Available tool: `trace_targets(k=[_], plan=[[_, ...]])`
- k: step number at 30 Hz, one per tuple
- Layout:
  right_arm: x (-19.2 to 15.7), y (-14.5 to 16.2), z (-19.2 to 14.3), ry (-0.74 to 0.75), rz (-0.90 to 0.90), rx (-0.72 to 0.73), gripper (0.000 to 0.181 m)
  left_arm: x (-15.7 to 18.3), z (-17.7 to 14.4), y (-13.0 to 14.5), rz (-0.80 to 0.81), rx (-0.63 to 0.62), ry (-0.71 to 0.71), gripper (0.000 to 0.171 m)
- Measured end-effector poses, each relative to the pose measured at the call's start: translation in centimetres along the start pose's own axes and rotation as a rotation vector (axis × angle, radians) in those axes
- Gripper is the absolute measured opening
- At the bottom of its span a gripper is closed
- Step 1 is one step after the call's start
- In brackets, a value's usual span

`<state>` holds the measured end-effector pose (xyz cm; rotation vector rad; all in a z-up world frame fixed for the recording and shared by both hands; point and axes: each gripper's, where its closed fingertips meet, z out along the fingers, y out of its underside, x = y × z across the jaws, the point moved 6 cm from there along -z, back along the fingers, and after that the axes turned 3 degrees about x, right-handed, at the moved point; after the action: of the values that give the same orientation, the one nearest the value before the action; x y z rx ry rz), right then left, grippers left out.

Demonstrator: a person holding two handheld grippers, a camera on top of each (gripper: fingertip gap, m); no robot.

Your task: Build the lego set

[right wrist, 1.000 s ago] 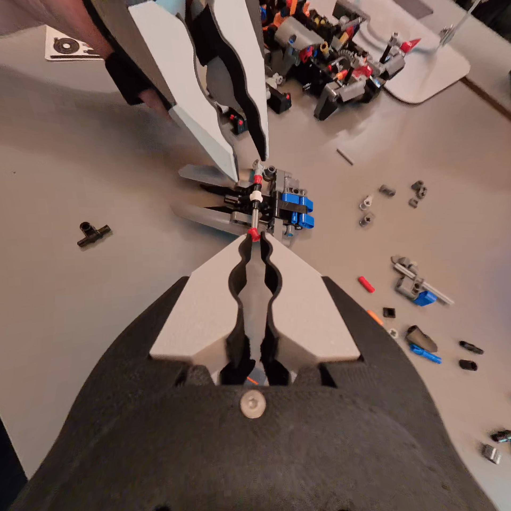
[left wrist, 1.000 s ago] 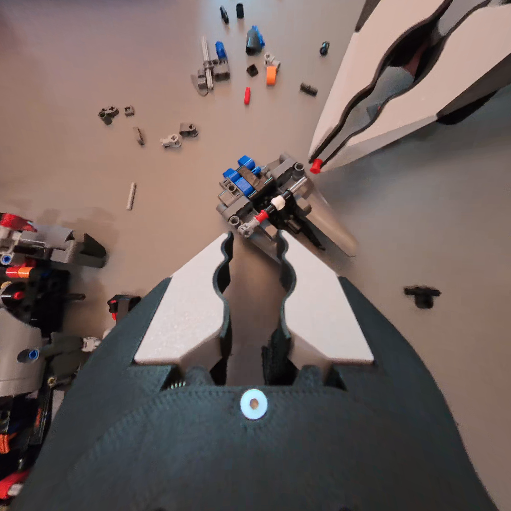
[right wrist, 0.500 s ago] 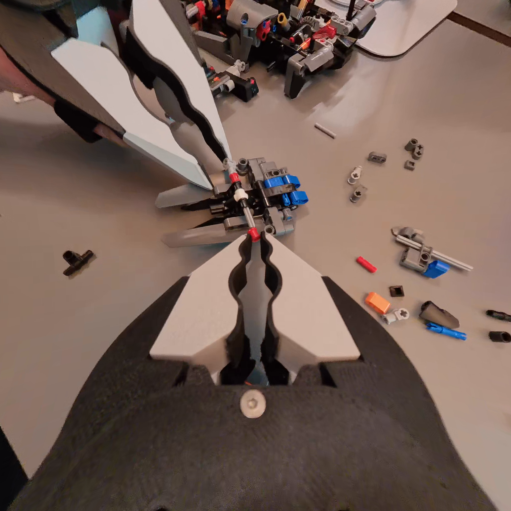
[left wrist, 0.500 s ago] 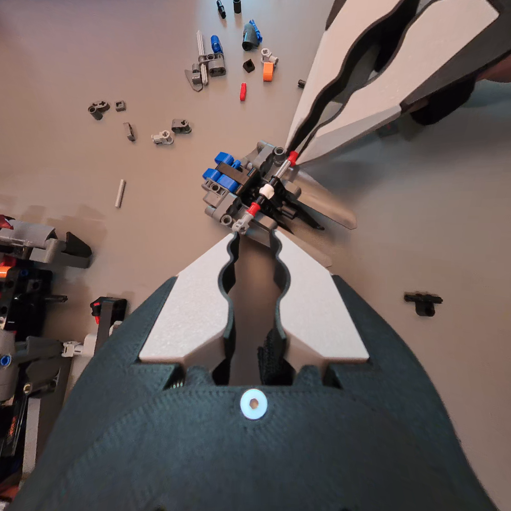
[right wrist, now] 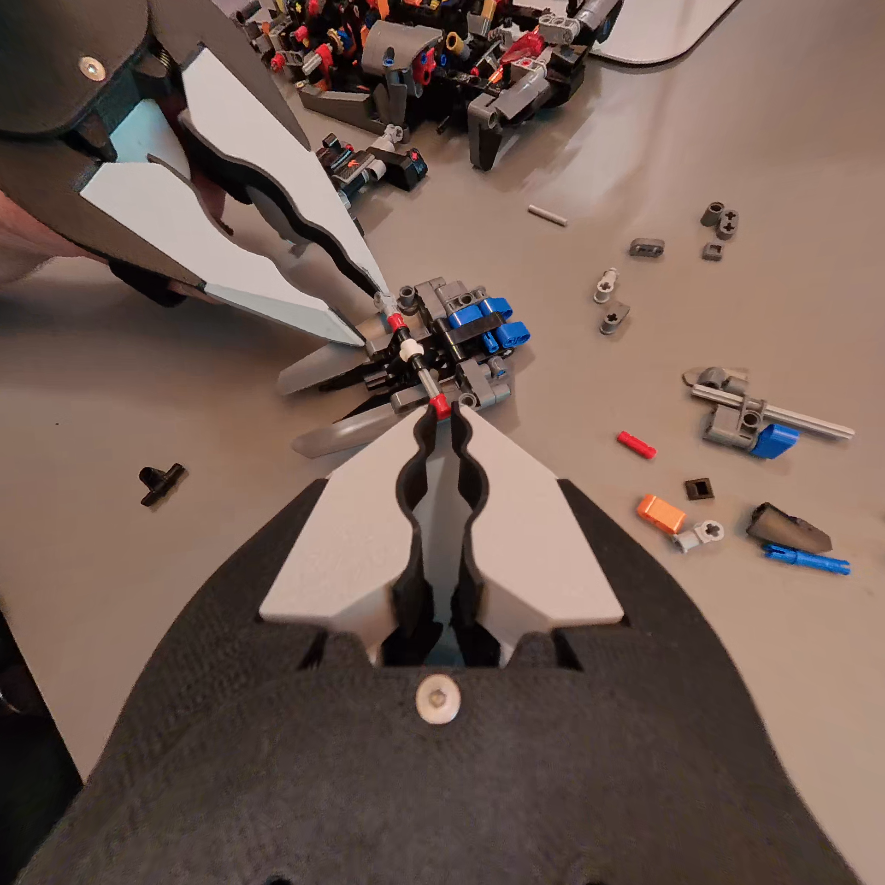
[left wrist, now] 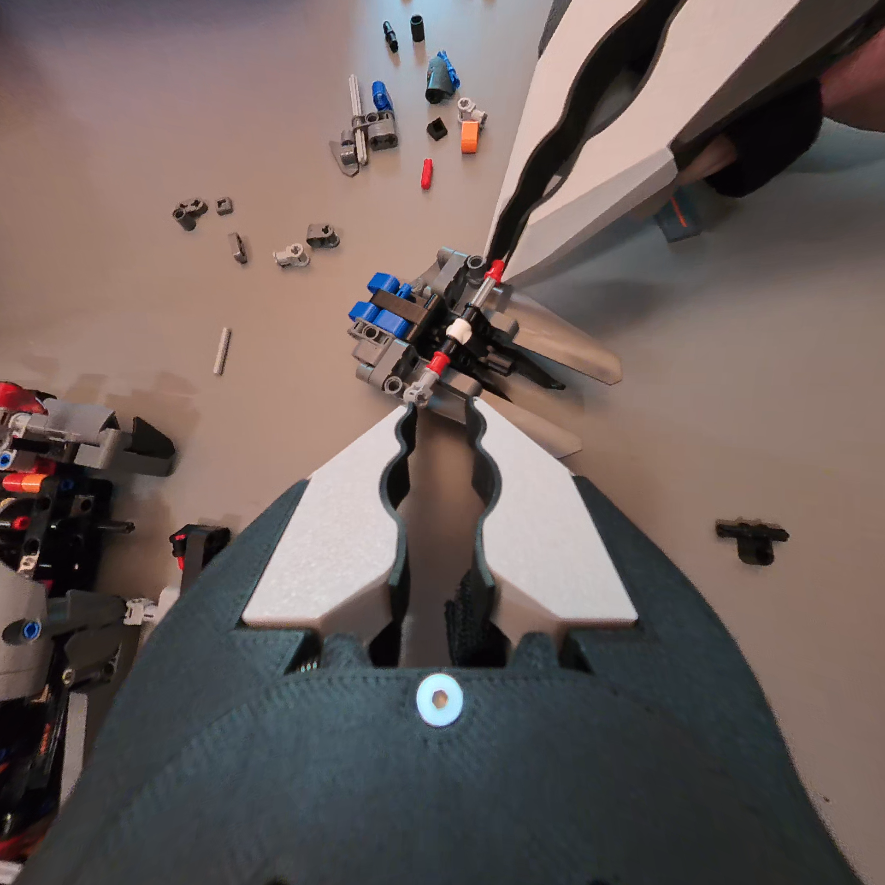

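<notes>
A small sub-assembly (left wrist: 407, 330) of grey, black and blue parts with two grey wing panels lies on the table, also in the right wrist view (right wrist: 459, 345). An axle (right wrist: 424, 376) with a white bush and a red bush runs across it. My right gripper (right wrist: 440, 414) is shut on a red bush (right wrist: 439, 406) at the axle's end; it reaches in from the top right in the left wrist view (left wrist: 498, 261). My left gripper (left wrist: 441, 407) is open, jaws narrow, tips at the opposite end of the assembly by a grey panel; it also shows in the right wrist view (right wrist: 372, 318).
A large part-built model (right wrist: 431, 62) stands behind the assembly, at the left edge in the left wrist view (left wrist: 43, 503). Loose parts (right wrist: 747, 416) lie scattered beside it, among them a black T-connector (left wrist: 752, 538) and a short grey axle (left wrist: 221, 350). A white mat (right wrist: 661, 33) lies beyond. Some 6 centimetres of space lies between my two pairs of fingers.
My right gripper brought the red bush onto the axle's end. My left gripper moved up to the assembly and its jaws narrowed. The assembly turned slightly.
</notes>
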<state>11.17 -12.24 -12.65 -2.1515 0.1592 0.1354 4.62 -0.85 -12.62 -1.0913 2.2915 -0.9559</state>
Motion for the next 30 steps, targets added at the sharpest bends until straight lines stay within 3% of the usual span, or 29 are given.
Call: trace_targets(k=[24, 30], plan=[[0.3, -0.6, 0.6, -0.056, -0.013, -0.012, 0.004, -0.6, 0.6, 0.0, 0.03, 0.044, -0.051, 0.005], [0.5, -0.6, -0.9, -0.176, -0.029, -0.055, 0.022, -1.0, 0.5, -0.2, 0.057, 0.019, -0.035, 0.009]])
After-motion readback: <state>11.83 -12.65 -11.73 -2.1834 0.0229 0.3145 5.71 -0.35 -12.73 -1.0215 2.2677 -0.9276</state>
